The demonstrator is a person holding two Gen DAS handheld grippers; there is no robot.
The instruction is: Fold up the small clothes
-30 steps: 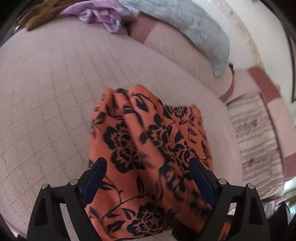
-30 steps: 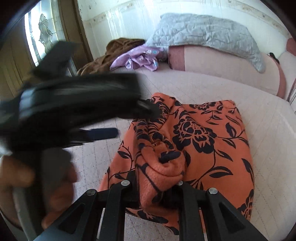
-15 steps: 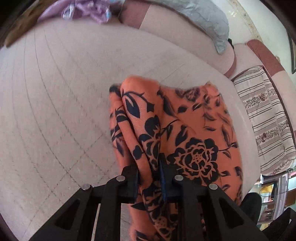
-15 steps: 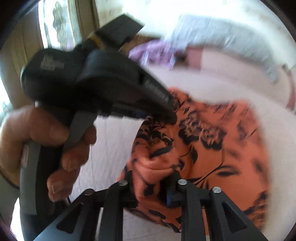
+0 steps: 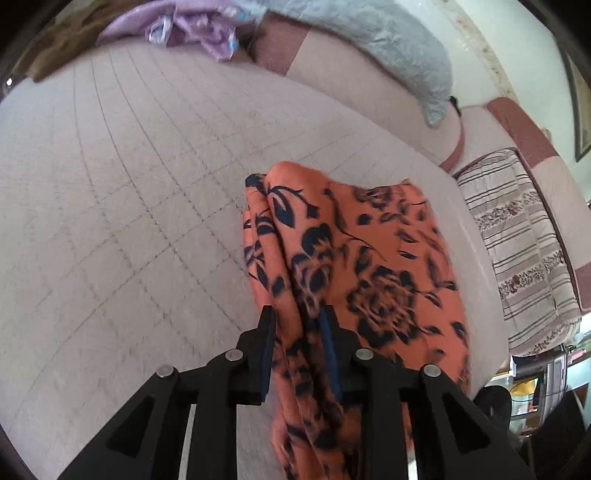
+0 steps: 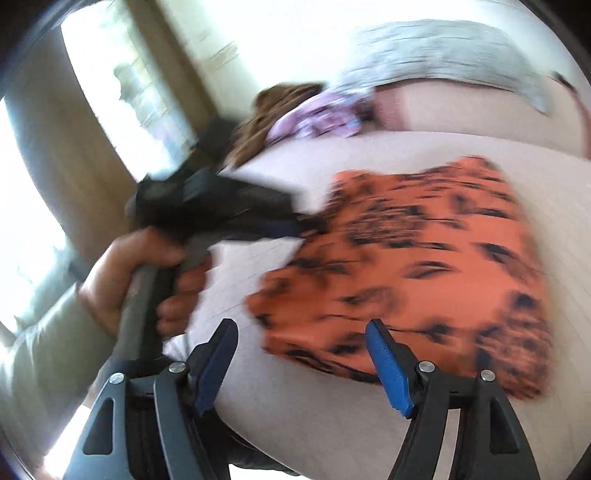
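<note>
An orange garment with a black flower print [image 5: 373,258] lies folded on the pale quilted seat [image 5: 129,221]. My left gripper [image 5: 295,310] pinches a raised fold at the garment's left edge between its blue pads; its jaws are opening slightly, with the cloth still filling the gap. The blurred right wrist view shows the garment [image 6: 424,266] lying flat, and my right gripper [image 6: 301,325] just short of its near edge. The right jaws are opening wide with nothing gripped. A hand [image 6: 147,273] holds the left gripper [image 6: 295,227] at the garment's left edge.
A grey quilted pillow [image 5: 388,48] lies along the backrest. Purple clothes [image 5: 199,29] and a brown garment [image 5: 62,48] are piled at the far corner. A striped cushion [image 5: 517,251] sits at the right. A bright window [image 6: 122,85] stands at the left.
My left gripper went from wide open over the garment to pinching a fold of it. My right gripper let go of its bunched fold, opened wide and drew back from the cloth.
</note>
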